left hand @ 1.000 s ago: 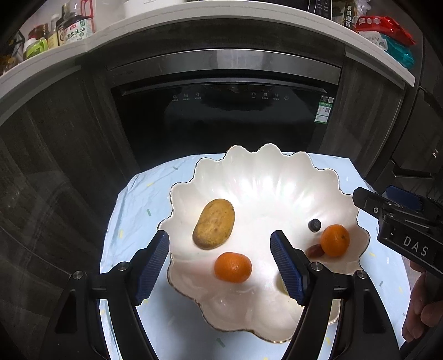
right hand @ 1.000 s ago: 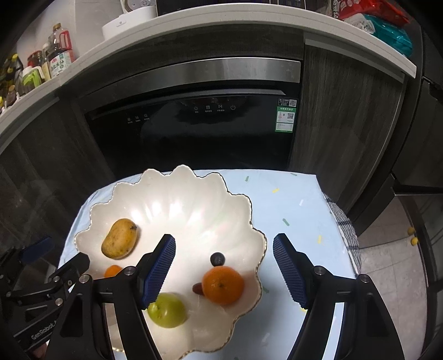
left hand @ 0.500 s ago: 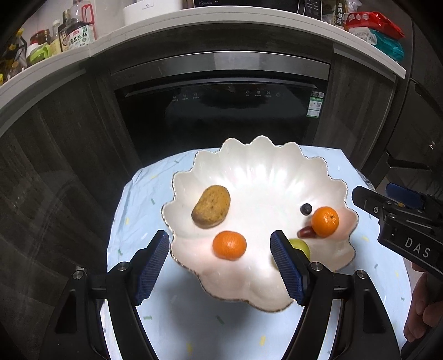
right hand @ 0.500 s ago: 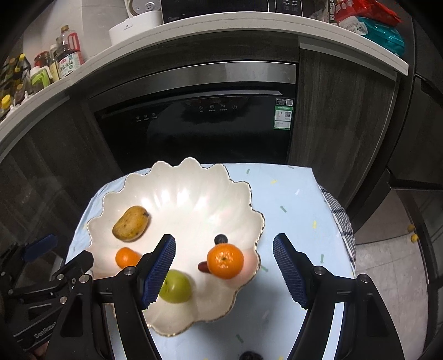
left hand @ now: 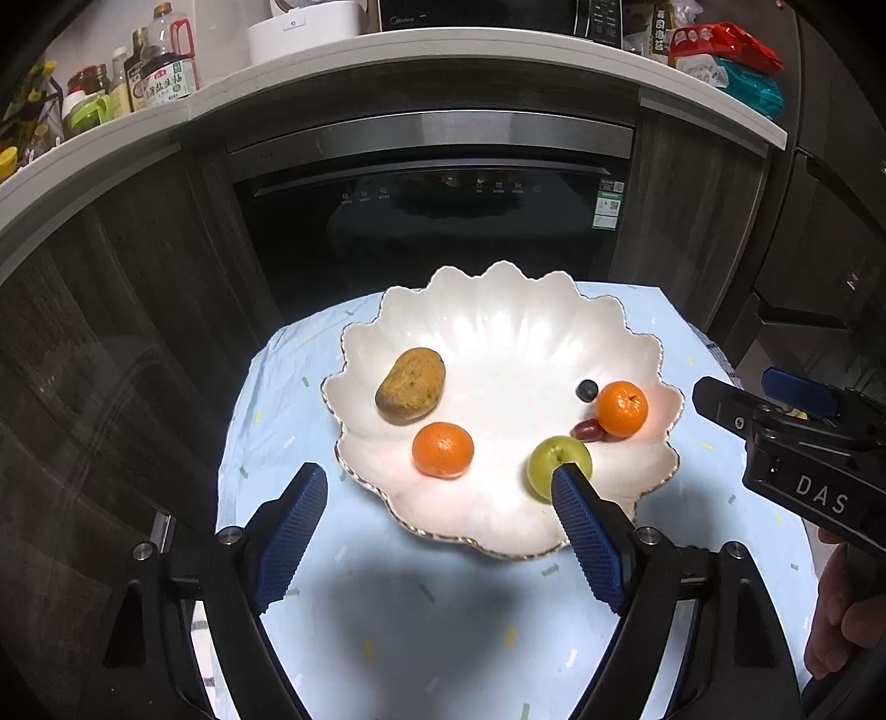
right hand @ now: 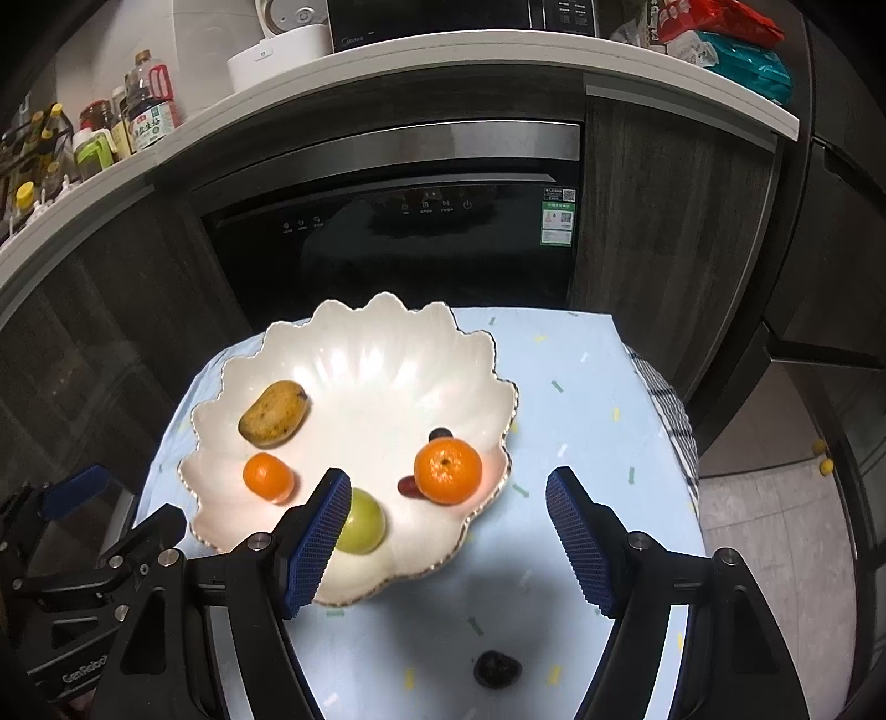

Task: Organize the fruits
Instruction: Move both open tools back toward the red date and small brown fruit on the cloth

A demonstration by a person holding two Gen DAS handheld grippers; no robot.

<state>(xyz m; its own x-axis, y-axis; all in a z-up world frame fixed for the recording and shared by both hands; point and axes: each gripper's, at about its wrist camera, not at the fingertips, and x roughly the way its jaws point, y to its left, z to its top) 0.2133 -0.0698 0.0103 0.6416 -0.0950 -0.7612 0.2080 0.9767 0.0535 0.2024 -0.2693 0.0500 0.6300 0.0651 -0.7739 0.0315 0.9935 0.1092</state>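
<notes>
We read "DAS" in pale letters on the black body of the right gripper (left hand: 775, 399) where it juts into the left wrist view, and "GenRobot", partly cut off, on the left gripper (right hand: 72, 498) at the edge of the right wrist view. A microwave (left hand: 487, 14) on the white counter (left hand: 498, 47) carries the name "Midea", and a soy sauce bottle (left hand: 163, 72) beside the other bottles bears a green label whose characters we cannot make out; a green and white sticker (right hand: 558, 217) sits on the dark oven door (right hand: 398, 243). On the pale blue cloth (left hand: 387, 620) stands a white scalloped plate (left hand: 509, 332) holding a mango (left hand: 411, 385), two tangerines, one near the middle (left hand: 443, 448) and one by the right rim (left hand: 621, 407), a green fruit (left hand: 556, 468), a small dark berry (left hand: 587, 390) and a reddish grape (left hand: 588, 428). A dark fruit (right hand: 496, 669) lies alone on the cloth, apart from the plate. Our left jaws have just been opening and stand spread with nothing between them; our right jaws are spread too, gripping nothing.
</notes>
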